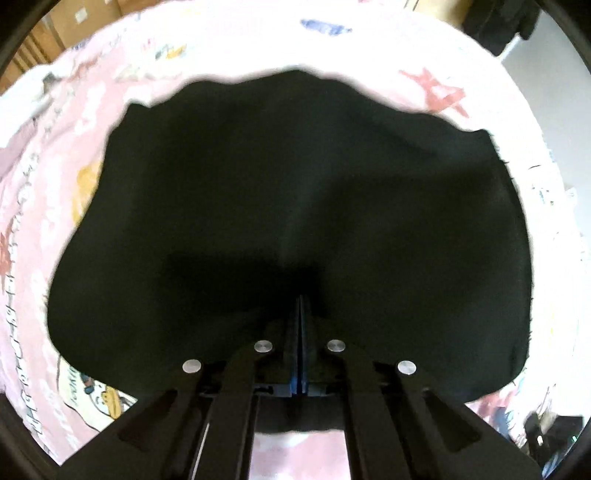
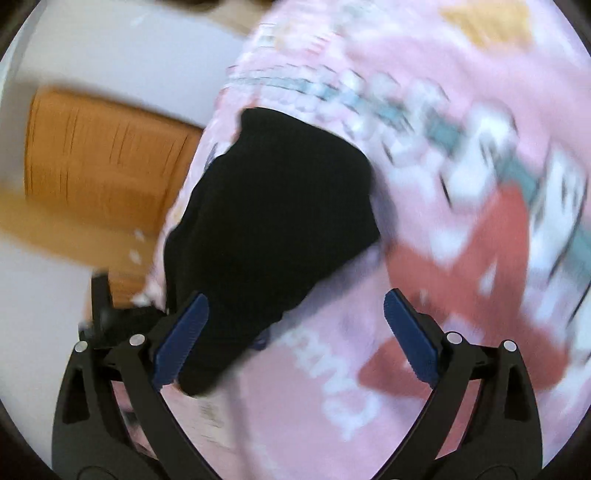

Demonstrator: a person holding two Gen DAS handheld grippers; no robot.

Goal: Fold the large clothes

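A black garment (image 1: 295, 206) lies spread on a pink printed sheet (image 1: 55, 206) and fills most of the left wrist view. My left gripper (image 1: 300, 299) is shut, its blue pads pinching a fold of the black cloth at its near edge. In the right wrist view a narrower part of the black garment (image 2: 273, 214) lies on the pink sheet (image 2: 424, 110), near the sheet's left edge. My right gripper (image 2: 295, 314) is open and empty above it, with the cloth's near end by the left blue pad (image 2: 183, 347). The view is motion-blurred.
An orange wooden piece of furniture (image 2: 99, 166) stands on the white floor left of the sheet. Cardboard boxes (image 1: 74, 22) stand beyond the sheet's far left edge. Dark objects (image 1: 498, 26) lie at the far right.
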